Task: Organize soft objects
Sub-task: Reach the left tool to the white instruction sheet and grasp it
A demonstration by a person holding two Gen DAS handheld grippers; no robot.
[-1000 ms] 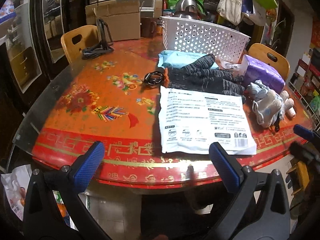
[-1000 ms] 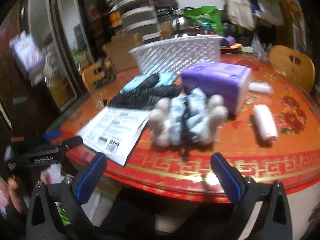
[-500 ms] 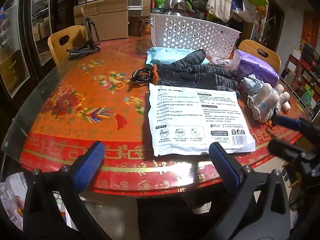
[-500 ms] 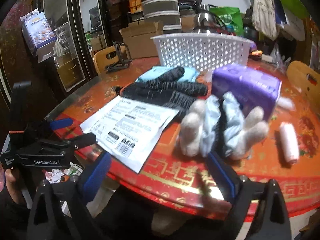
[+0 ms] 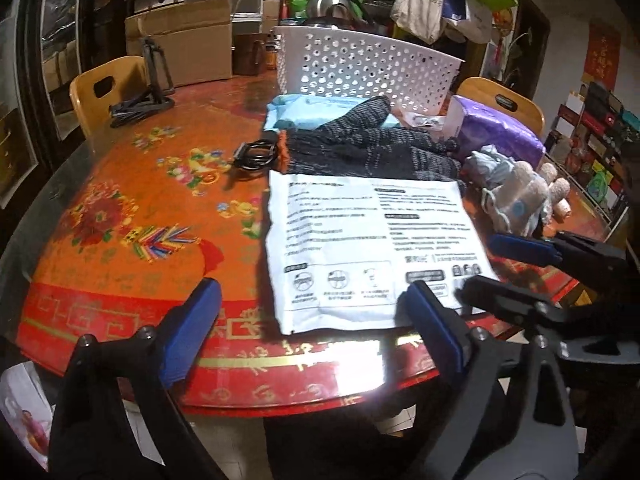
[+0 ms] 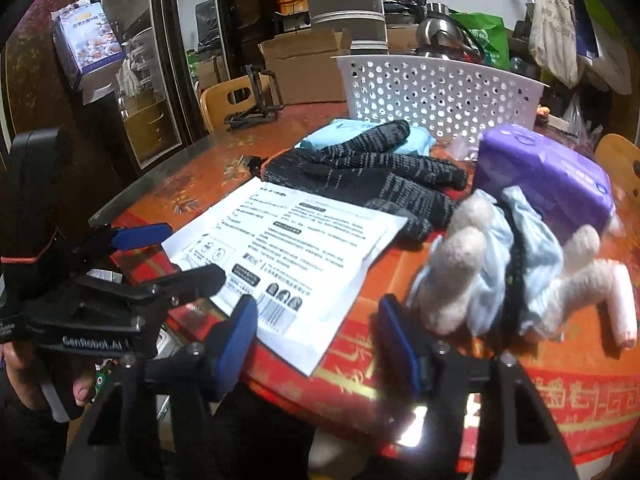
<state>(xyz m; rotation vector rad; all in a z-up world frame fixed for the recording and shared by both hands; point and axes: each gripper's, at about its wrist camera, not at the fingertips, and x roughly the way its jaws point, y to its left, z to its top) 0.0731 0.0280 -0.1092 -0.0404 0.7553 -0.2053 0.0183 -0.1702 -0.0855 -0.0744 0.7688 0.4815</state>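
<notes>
Approach step: both tongs, left [image 5: 308, 328] and right [image 6: 316, 344], released and narrowing over the white pouch [image 5: 372, 248] at the desk [image 5: 132, 216] near edge; next, pads must pinch it.

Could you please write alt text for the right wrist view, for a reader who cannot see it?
The right tongs, open and empty, point at a white and pale blue glove bundle near the red table's edge. Beyond lie a white printed packet, dark knit gloves, a purple pack and a white perforated basket.

Both wrist cameras look down-forward from the worktop's [image 5: 120, 208] near edge, sharing the white printed pouch [image 5: 372, 248] and perforated basket [image 6: 440, 92].
</notes>
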